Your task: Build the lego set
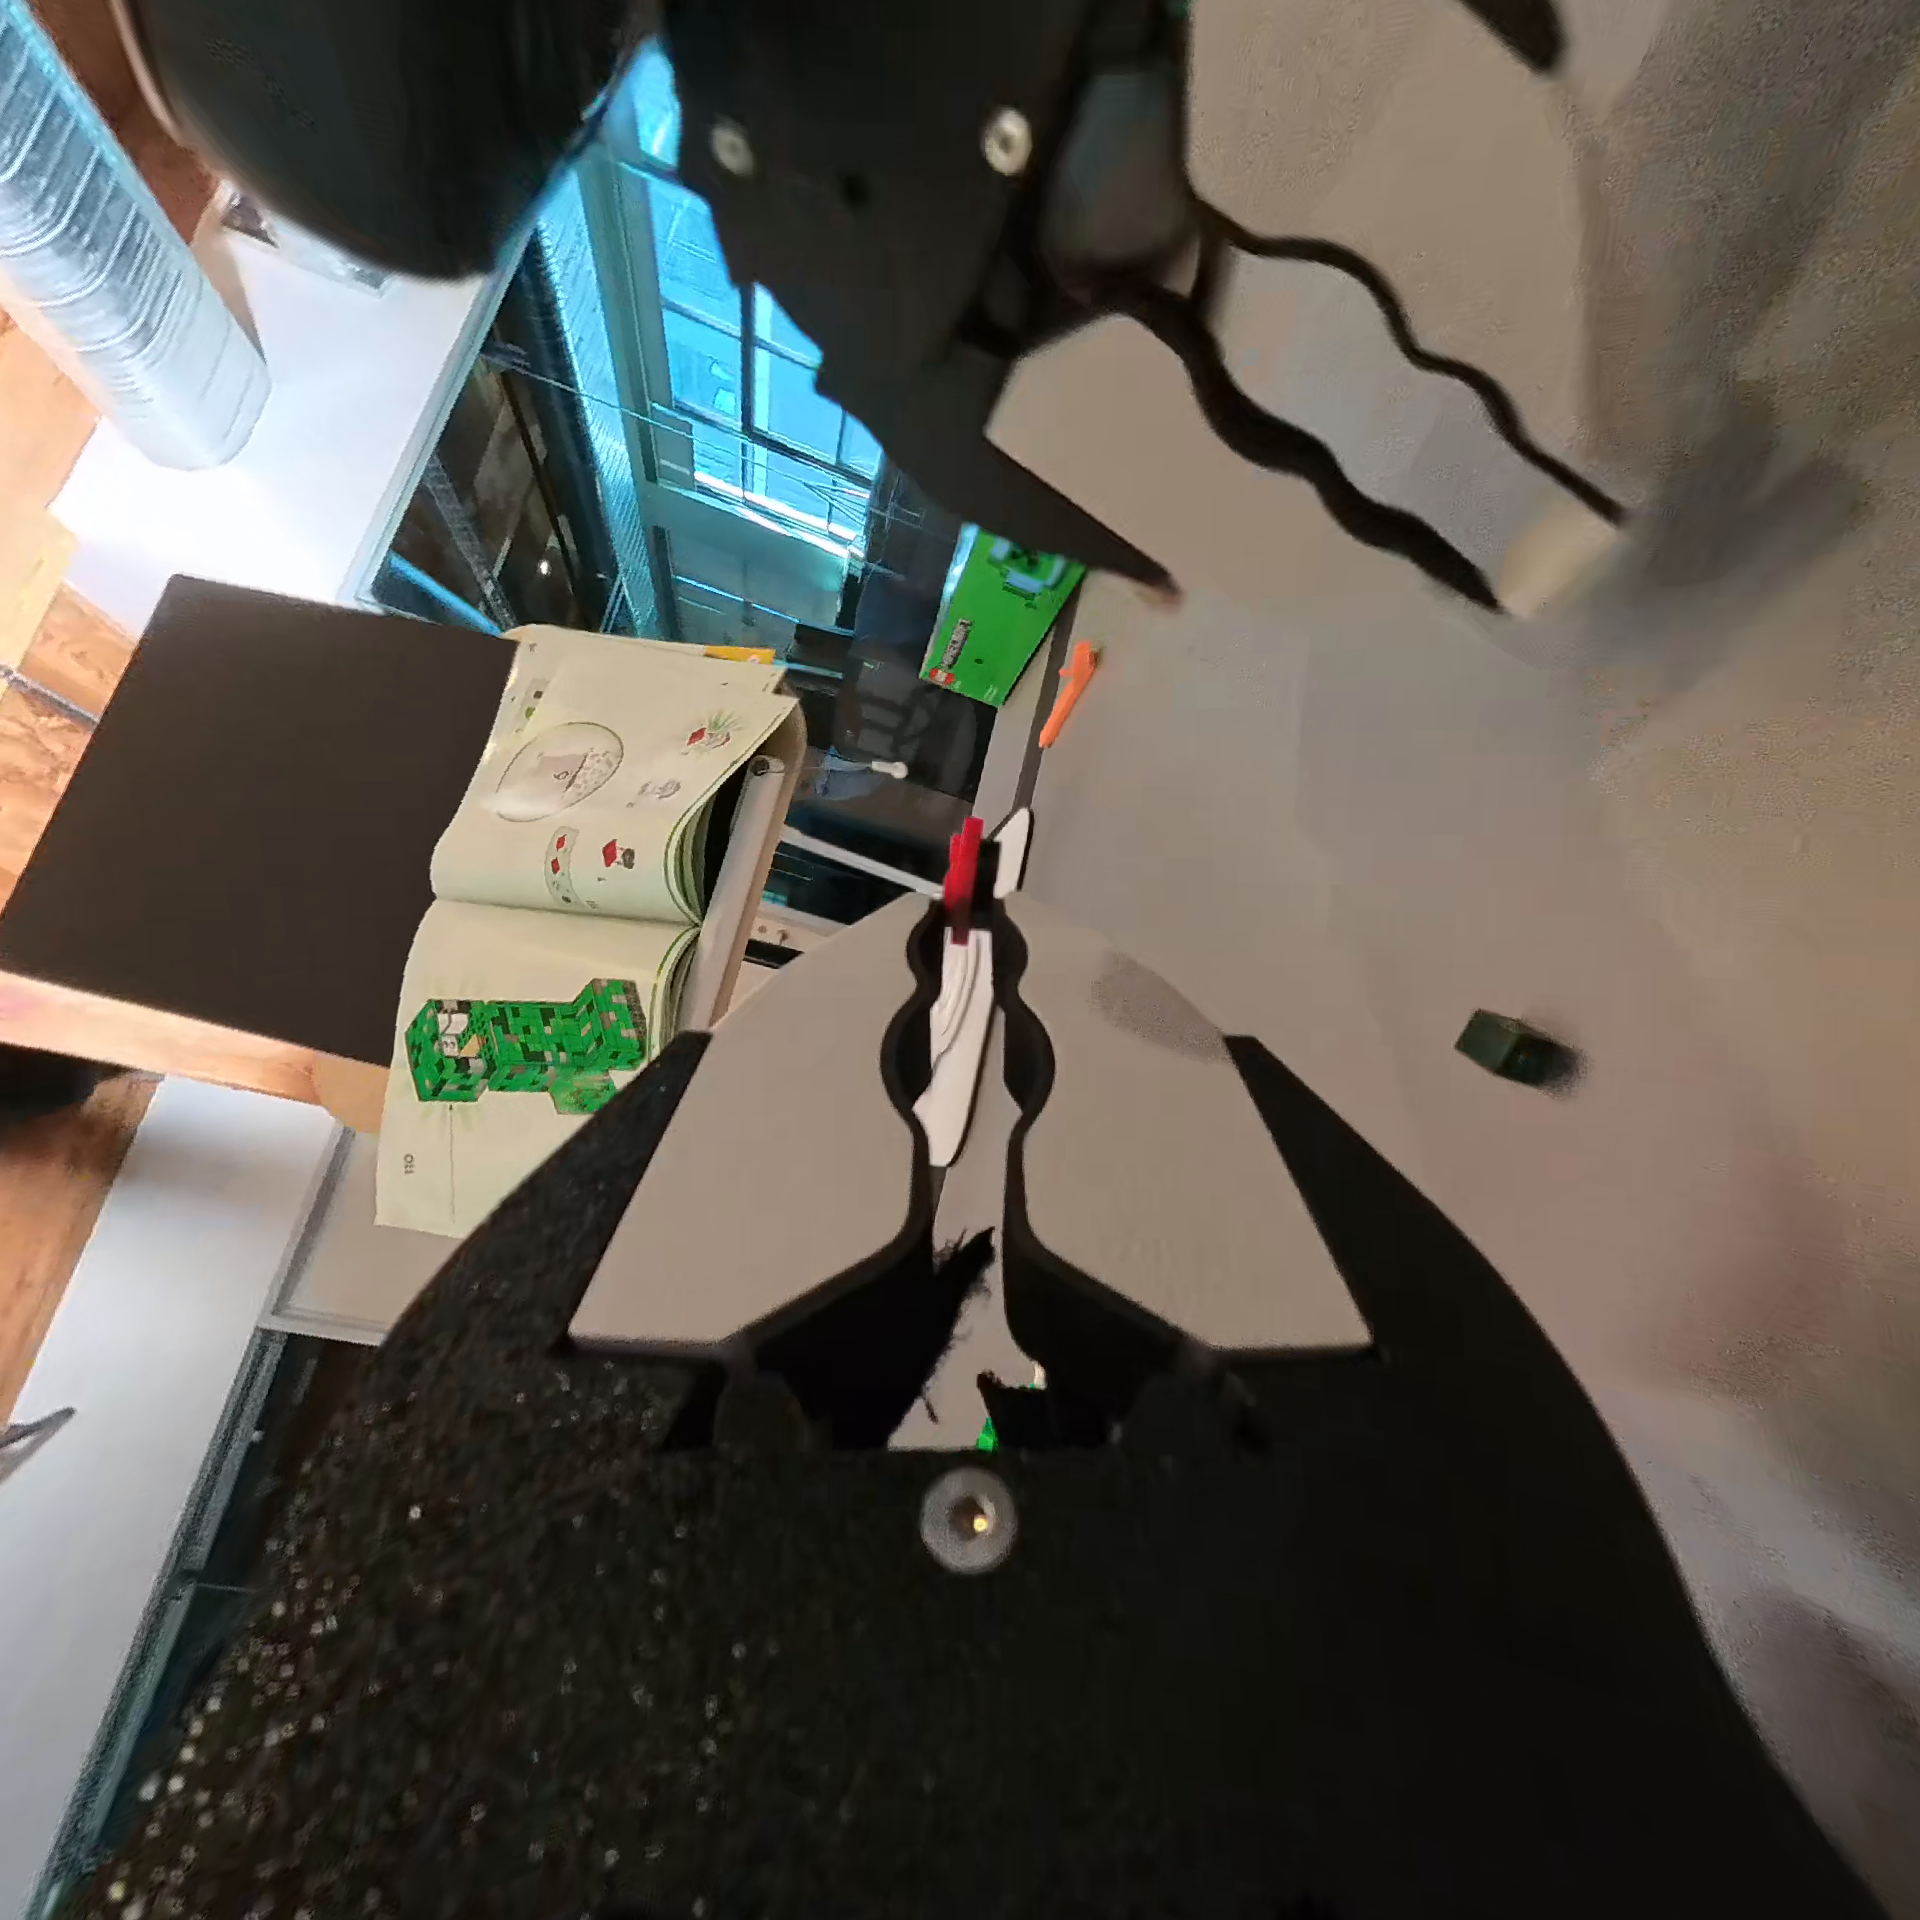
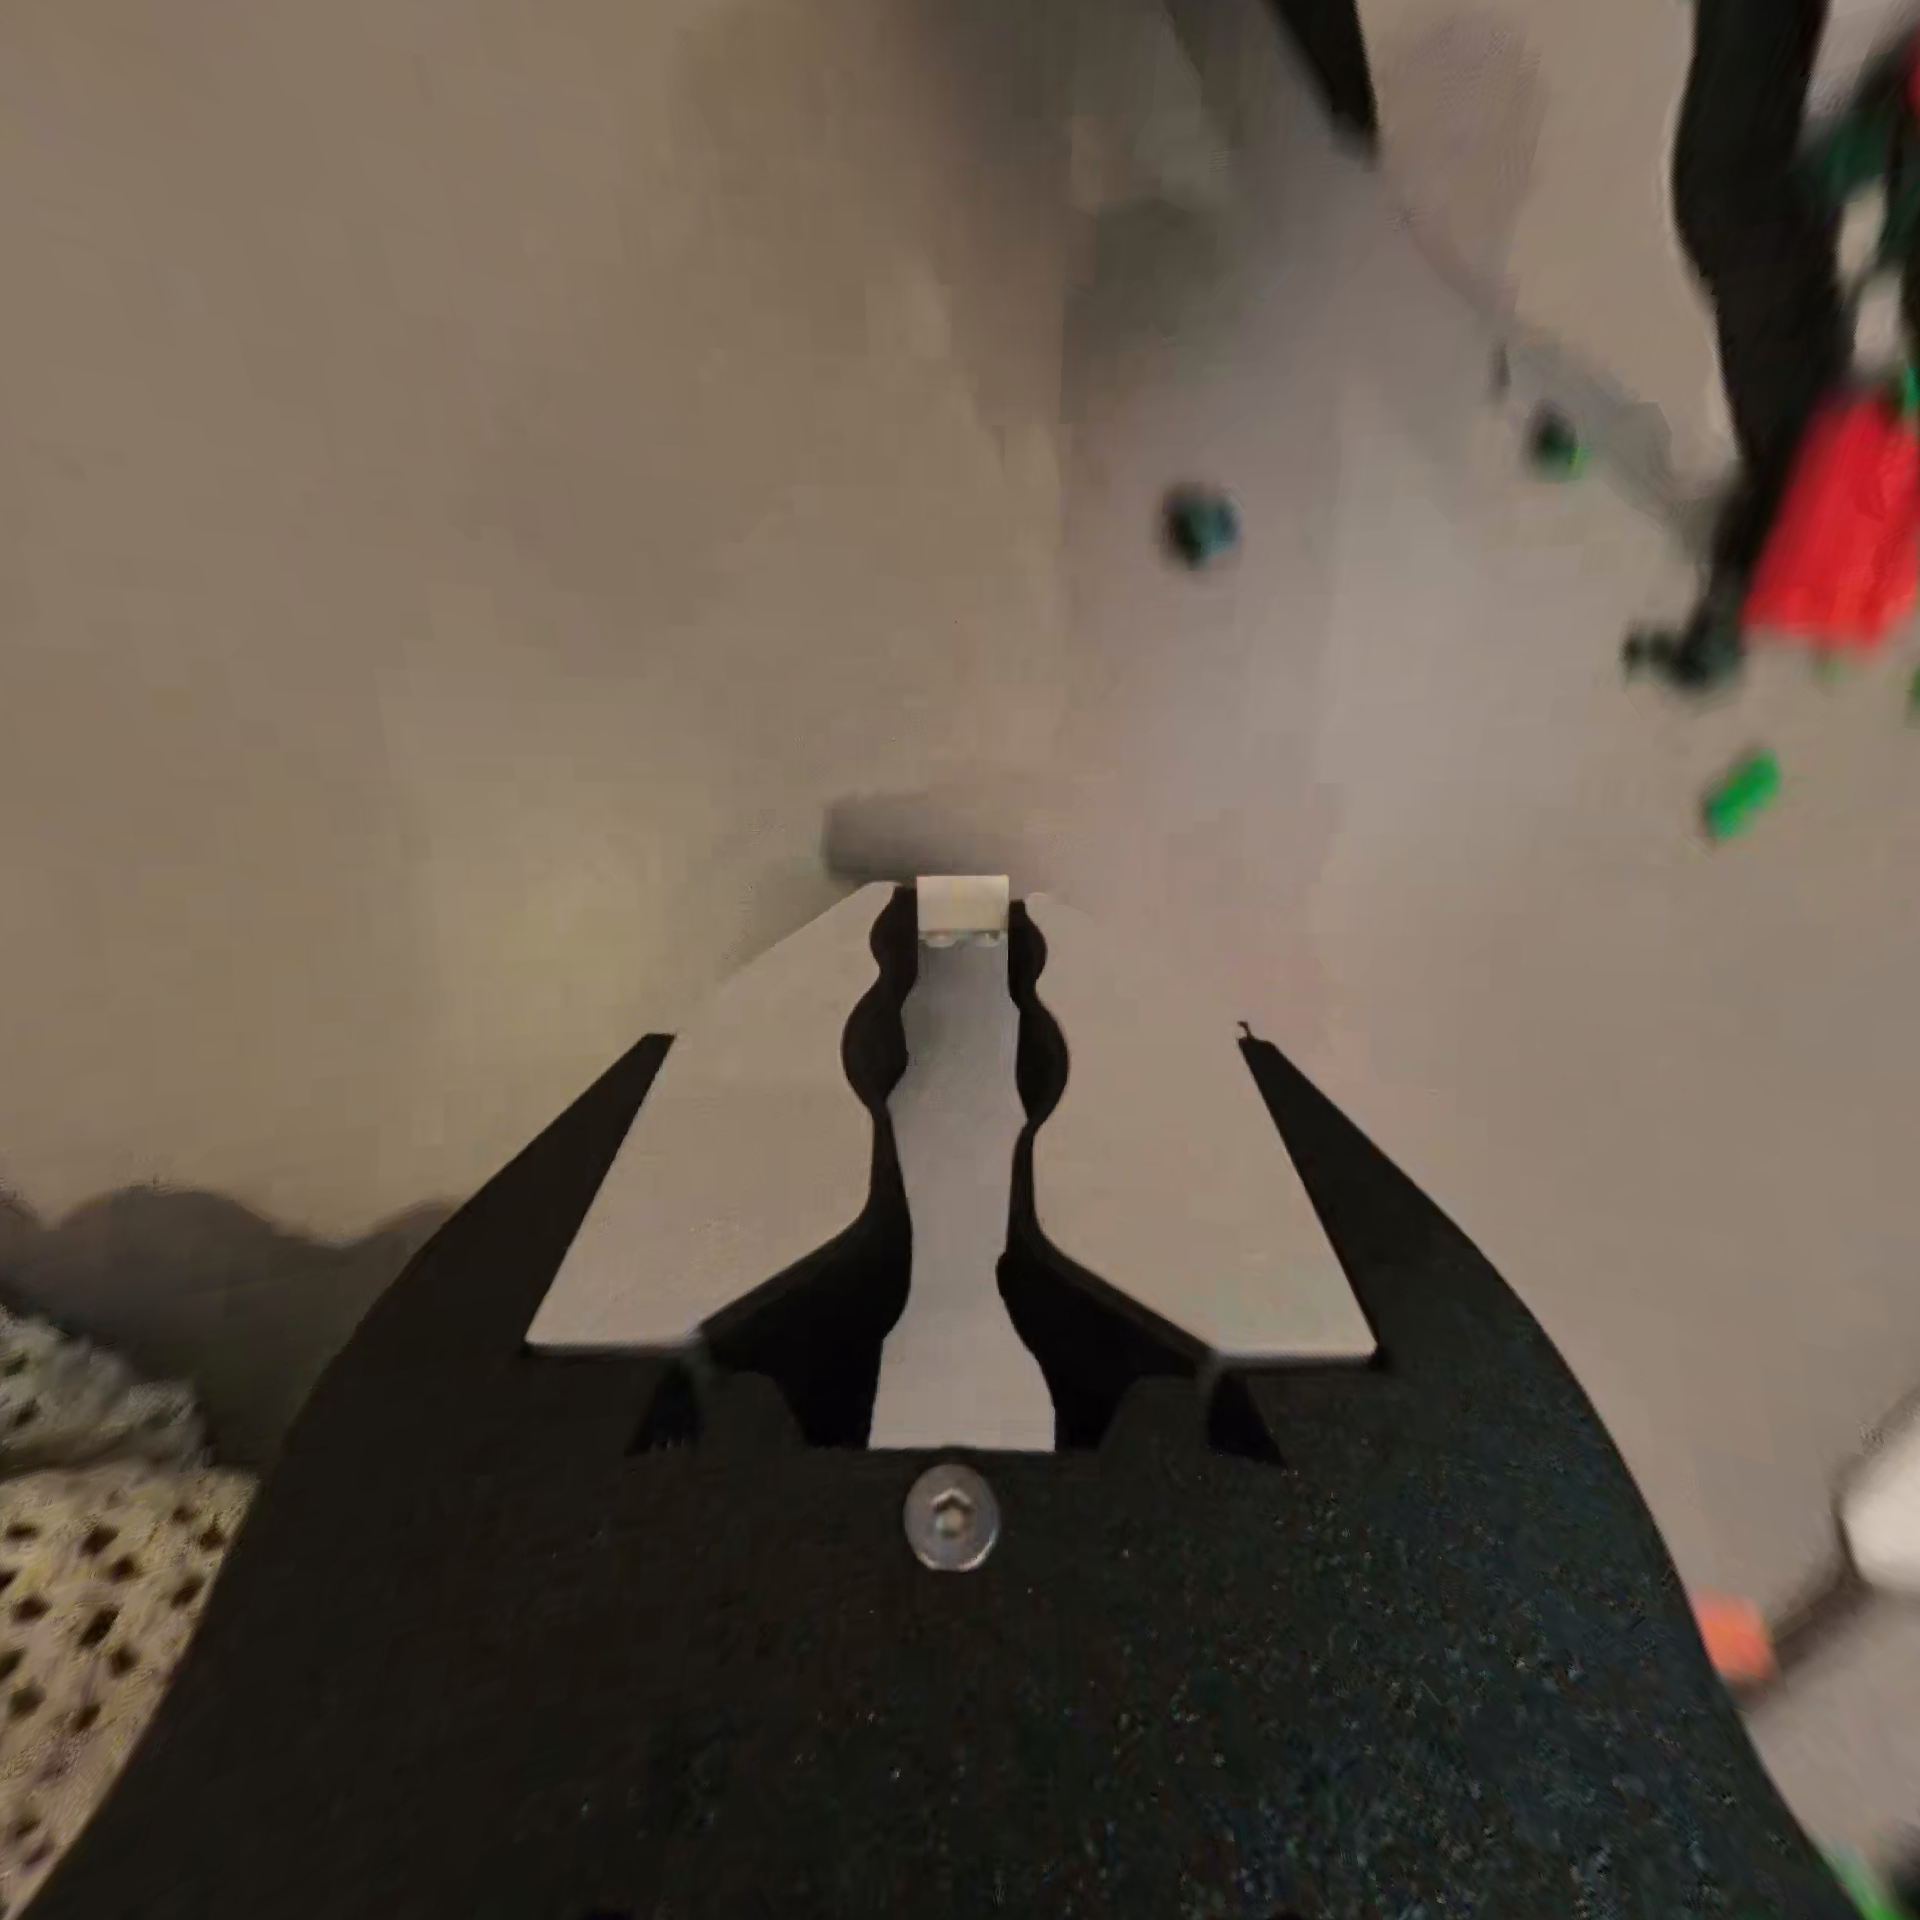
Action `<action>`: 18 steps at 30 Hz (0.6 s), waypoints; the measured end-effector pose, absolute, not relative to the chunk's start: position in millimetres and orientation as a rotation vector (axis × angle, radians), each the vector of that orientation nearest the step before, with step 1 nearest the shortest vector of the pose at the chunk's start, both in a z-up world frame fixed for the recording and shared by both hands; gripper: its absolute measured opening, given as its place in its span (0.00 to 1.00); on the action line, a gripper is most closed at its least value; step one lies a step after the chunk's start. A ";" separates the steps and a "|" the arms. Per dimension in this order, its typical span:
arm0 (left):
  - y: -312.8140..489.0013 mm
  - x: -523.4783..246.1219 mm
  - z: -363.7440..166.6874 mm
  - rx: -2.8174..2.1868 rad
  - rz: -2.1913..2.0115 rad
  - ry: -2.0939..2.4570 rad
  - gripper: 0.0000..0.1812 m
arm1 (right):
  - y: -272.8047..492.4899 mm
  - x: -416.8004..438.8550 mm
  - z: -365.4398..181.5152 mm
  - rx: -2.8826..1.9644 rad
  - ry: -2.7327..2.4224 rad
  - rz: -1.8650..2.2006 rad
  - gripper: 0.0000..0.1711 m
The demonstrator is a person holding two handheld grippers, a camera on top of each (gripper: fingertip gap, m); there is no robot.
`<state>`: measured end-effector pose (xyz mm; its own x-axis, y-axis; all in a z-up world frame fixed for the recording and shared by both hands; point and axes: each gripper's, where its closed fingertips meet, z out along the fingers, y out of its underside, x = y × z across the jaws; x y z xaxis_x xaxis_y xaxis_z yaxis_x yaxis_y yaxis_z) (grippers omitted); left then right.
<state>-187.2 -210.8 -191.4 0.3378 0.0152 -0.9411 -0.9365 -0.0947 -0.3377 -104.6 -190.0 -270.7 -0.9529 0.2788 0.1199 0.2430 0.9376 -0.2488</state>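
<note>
Left tongs [image 1: 971, 935] pinching red-white lego assembly [image 1: 971, 935] lengthwise, right tongs [image 2: 963, 914] gripping white brick [image 2: 963, 900]

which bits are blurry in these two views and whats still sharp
Left wrist view: the small red, white and black lego assembly in the left gripper is sharp; the grey table at right smears. Right wrist view: the small white brick in the right gripper is crisp; loose green pieces are blurred.

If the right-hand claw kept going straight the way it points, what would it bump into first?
Probably just the pale grey tabletop. The right gripper, shut on a small white lego brick, points at bare surface; the blurred dark green piece sits off to the side. Depth is unclear.
</note>
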 end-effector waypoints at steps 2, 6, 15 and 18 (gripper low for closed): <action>-209.2 -186.3 -195.2 -1.428 1.027 0.926 0.04 | -158.6 -92.9 -267.9 -0.556 -2.942 0.042 0.09; -208.0 -186.2 -195.9 -1.431 1.019 0.926 0.04 | -129.3 -64.0 -275.8 -0.691 -3.052 -0.347 0.09; -207.9 -179.0 -198.1 -1.417 1.031 0.966 0.04 | -126.0 -56.4 -281.9 -0.685 -3.095 -0.393 0.18; -207.7 -173.4 -198.1 -1.410 1.015 0.973 0.04 | -122.8 -59.6 -263.7 -0.701 -2.965 -0.145 0.27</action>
<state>-173.4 -207.7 -198.1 0.2979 -0.0220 -0.9544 -0.9526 -0.0717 -0.2957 -59.6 -122.8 -263.7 -0.8903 0.4418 0.1106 0.4505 0.8899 0.0713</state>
